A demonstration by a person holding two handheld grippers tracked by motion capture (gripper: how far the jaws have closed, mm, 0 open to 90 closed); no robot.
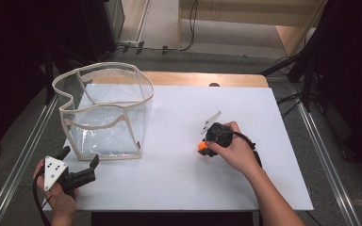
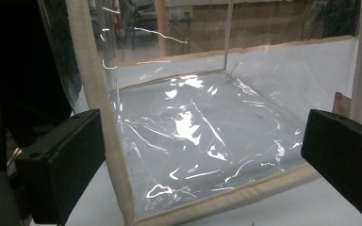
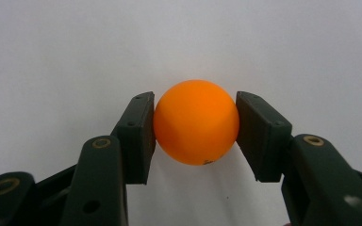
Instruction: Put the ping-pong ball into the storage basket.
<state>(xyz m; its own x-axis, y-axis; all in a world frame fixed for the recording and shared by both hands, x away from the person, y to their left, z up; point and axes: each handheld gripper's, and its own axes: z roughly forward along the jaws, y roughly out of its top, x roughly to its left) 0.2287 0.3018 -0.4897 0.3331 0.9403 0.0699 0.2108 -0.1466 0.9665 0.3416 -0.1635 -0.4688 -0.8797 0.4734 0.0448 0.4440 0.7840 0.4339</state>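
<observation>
An orange ball (image 3: 196,121) sits between the two black pads of my right gripper (image 3: 196,129), which press on both its sides just over the white table. In the high view the same orange ball (image 1: 201,147) shows under my right gripper (image 1: 206,147) near the table's middle. My left gripper (image 1: 81,160) rests at the table's front left with its jaws wide apart and nothing between them. It faces the front wall of a clear plastic bag (image 1: 104,113) with cream fabric trim; that bag (image 2: 207,136) stands upright and open-topped in the left gripper view, just beyond my left gripper (image 2: 202,165).
The white table top (image 1: 184,174) carries the bag at its left. A wooden strip (image 1: 202,78) runs along the far edge. Metal rails (image 1: 23,155) flank the table, and cables lie on the floor at the right (image 1: 292,101).
</observation>
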